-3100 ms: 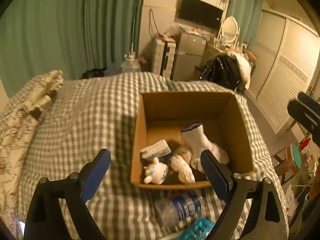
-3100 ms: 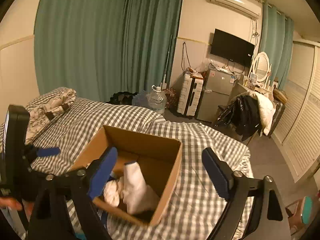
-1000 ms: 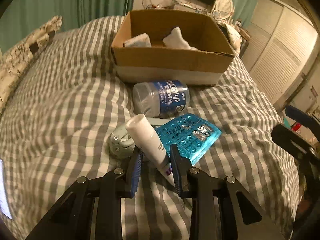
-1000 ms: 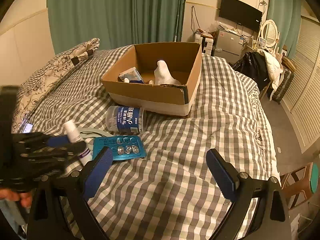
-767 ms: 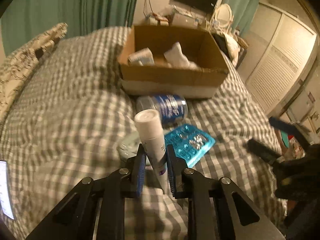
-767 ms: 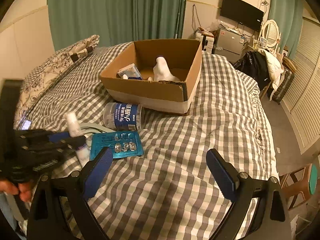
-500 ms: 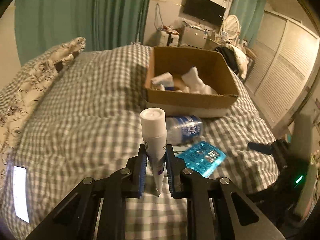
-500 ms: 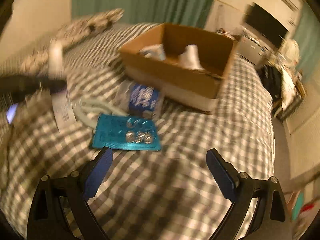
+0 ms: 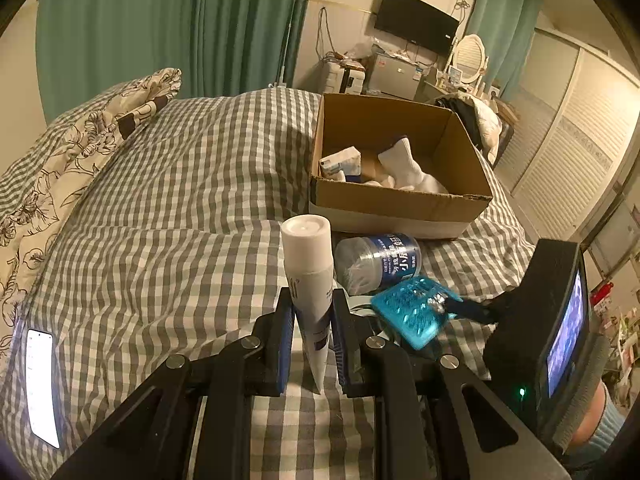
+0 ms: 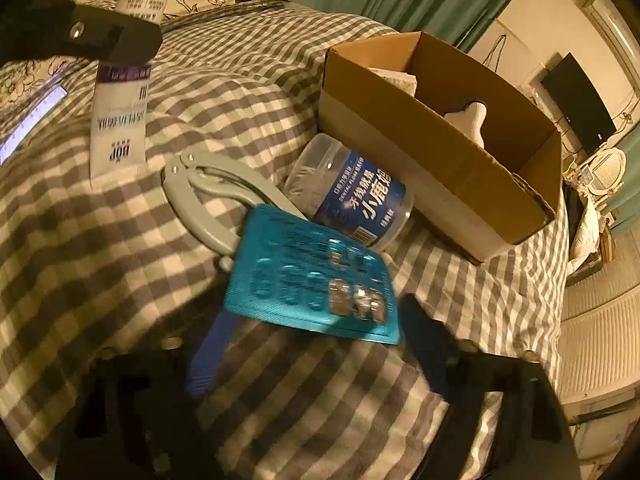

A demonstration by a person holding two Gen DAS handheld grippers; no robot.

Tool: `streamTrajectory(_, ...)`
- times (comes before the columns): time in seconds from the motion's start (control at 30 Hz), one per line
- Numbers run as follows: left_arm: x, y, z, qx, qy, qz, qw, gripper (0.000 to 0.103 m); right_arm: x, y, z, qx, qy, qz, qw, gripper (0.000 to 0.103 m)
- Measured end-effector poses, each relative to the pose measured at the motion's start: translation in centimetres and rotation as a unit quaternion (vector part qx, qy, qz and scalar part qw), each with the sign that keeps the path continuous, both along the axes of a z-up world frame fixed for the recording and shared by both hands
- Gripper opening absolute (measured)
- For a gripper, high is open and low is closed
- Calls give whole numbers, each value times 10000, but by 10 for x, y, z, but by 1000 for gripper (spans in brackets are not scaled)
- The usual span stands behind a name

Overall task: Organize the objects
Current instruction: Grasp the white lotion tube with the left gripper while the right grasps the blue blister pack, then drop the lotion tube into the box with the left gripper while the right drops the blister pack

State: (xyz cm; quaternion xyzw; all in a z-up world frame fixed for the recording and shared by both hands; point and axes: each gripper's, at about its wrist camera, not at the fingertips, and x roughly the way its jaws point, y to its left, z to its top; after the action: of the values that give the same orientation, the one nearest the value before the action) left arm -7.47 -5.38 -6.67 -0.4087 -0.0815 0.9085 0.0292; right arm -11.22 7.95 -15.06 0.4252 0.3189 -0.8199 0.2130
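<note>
Between the blue pads of the left tongs [image 9: 312, 320]: white squeeze tube with a round flat cap [image 9: 308, 264], clamped upright at mid-body, cap up, jaws nearly closed on it. Purple band and dark print on the tube, seen inverted from the right wrist view; wording too small to read.

Just ahead of the right tongs [image 10: 316, 344]: teal foil blister pack [image 10: 312, 280], tilted, mostly emptied pockets with a few silver ones at one end. Jaws spread wide, one blurred blue finger to each side of the pack, gripping nothing; contact with the pack not discernible.

Beyond the pack, farther from the right tongs: clear plastic jar with a blue label [image 10: 352, 196], lying on its side, with large white Chinese characters and a barcode. Left of the jar, partly under the pack: grey plastic hinged tool [image 10: 200, 188].

Farther ahead of both tongs, touching the jar: open brown cardboard box [image 9: 400, 204] holding a white sock [image 9: 404, 168] and a small white packet [image 9: 340, 160].

Underneath everything: grey-and-white checked bedding [image 9: 180, 200]. Far left of the left tongs: lit phone screen [image 9: 40, 384] and floral pillow [image 9: 80, 140].
</note>
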Motion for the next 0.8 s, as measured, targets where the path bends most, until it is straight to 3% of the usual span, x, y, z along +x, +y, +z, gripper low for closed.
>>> streamTrajectory(0.1, 1, 0, 0, 31, -2, 10, 10000, 18, -2, 2, 6, -106, 91, -117, 9998, 28)
streamTrajectory(0.3, 5, -2, 1, 42, 3, 25, 10000, 18, -10, 24, 39, -854, 266, -494, 9948, 6)
streamTrajectory(0.43, 10, -1, 8, -19, 74, 24, 10000, 18, -13, 39, 60, -1216, 350, -710, 9894, 1)
streamTrajectory(0.8, 13, 13, 35, -150, 310, -36, 9994, 18, -1, 67, 98, -1702, 563, -830, 9803, 1)
